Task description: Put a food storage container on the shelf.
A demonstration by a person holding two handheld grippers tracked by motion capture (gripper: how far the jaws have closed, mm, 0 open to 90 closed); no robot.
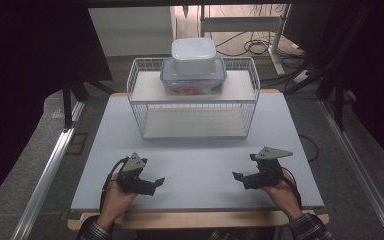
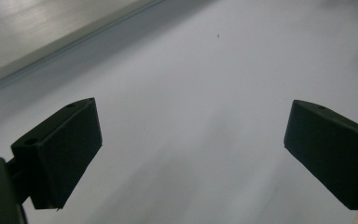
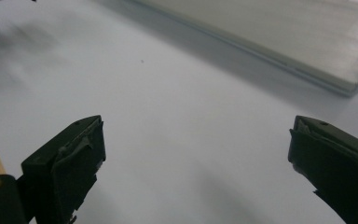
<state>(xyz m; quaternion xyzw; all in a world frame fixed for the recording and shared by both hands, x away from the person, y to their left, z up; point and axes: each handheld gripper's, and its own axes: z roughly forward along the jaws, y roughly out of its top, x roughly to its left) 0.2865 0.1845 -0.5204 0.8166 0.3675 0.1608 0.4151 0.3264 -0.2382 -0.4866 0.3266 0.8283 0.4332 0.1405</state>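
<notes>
A white wire rack [image 1: 194, 102] stands at the back middle of the pale tabletop [image 1: 195, 160]. On its upper shelf sits a clear container with a blue-rimmed lid [image 1: 193, 79], and a white lidded box [image 1: 193, 56] is stacked on top of that. My left gripper [image 1: 156, 184] rests low near the front left, held by a hand, open with nothing between its jaws [image 2: 191, 154]. My right gripper [image 1: 239, 178] sits near the front right, open and empty too [image 3: 196, 163]. Both point inward toward each other.
The rack's lower shelf board [image 3: 279, 37] lies bare. A wooden strip [image 1: 195, 219] runs along the table's front edge. Metal rails [image 1: 45, 175] flank the table, dark curtains hang on both sides, and cables [image 1: 255, 46] lie on the floor behind.
</notes>
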